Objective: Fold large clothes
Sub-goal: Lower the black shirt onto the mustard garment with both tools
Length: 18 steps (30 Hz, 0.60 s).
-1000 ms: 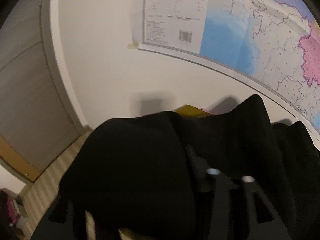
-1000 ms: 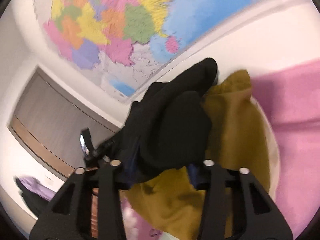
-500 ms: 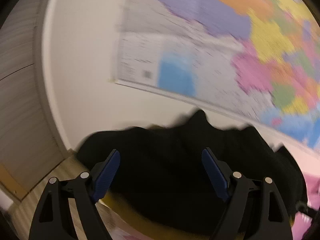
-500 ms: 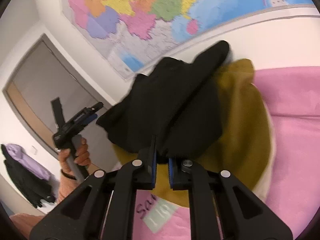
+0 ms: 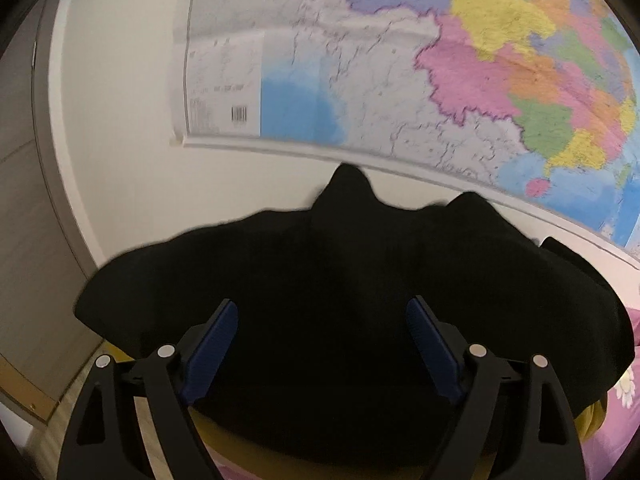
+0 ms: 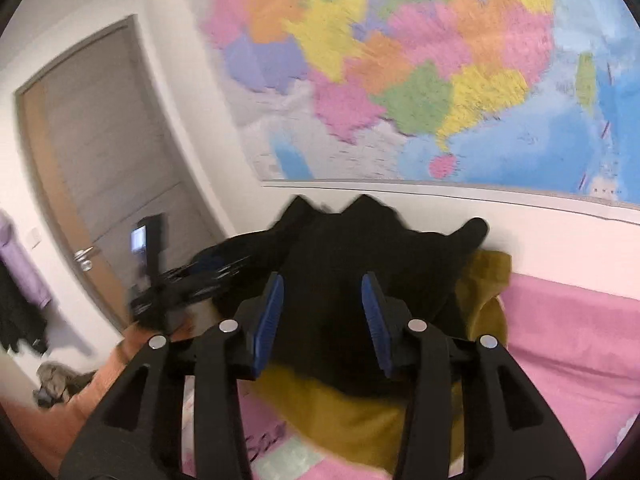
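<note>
**Black garment bunched on mustard cloth, both grippers spread**

While both tongs stand apart with nothing between the pads, the crumpled black fabric garment sits in a heap on a mustard-yellow cloth, which lies on a pink bedsheet. Garment is bunched against the white wall, with peaks of fabric sticking up just under the map's lower edge.

Left gripper: jaws wide, blue pads either side of the heap; from this view I can't tell whether they touch the cloth. Nothing clamped.

Right gripper: jaws parted less widely, blue pads framing the black pile, nothing pinched between them.

In the right wrist view the left gripper shows blurred at the garment's left edge, above an orange sleeve.

Surroundings: large multicoloured wall map above the garment, grey wooden door with metal handle to the left, dark and lilac clothes hanging beside it.
</note>
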Each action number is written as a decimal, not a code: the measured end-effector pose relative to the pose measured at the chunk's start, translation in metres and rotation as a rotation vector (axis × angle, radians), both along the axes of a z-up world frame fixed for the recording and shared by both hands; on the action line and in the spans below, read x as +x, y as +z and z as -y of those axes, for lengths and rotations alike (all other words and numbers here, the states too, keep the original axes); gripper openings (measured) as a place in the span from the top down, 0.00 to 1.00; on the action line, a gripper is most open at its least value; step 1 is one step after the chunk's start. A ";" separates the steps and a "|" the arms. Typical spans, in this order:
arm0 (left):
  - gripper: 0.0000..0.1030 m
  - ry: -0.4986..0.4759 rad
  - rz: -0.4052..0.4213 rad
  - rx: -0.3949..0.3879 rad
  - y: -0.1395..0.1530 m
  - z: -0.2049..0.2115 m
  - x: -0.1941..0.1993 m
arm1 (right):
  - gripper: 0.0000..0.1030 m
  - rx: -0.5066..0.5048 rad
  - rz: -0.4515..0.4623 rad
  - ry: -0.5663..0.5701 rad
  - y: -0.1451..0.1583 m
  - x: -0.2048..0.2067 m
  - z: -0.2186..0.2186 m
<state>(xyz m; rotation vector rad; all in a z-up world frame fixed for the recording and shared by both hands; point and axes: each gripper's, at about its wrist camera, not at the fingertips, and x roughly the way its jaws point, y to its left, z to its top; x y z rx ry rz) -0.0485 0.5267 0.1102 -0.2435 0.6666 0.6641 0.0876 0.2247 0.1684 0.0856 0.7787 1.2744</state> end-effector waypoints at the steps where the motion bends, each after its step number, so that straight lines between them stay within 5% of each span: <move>1: 0.19 0.006 -0.012 0.005 -0.003 0.000 -0.001 | 0.59 -0.021 -0.030 0.006 -0.009 0.007 -0.007; 9: 0.19 -0.005 -0.047 0.050 -0.005 0.005 0.004 | 0.64 -0.126 -0.185 -0.034 -0.076 0.030 -0.007; 18: 0.19 -0.009 -0.043 0.138 0.010 0.020 0.002 | 0.62 -0.099 -0.014 -0.054 -0.035 0.016 0.002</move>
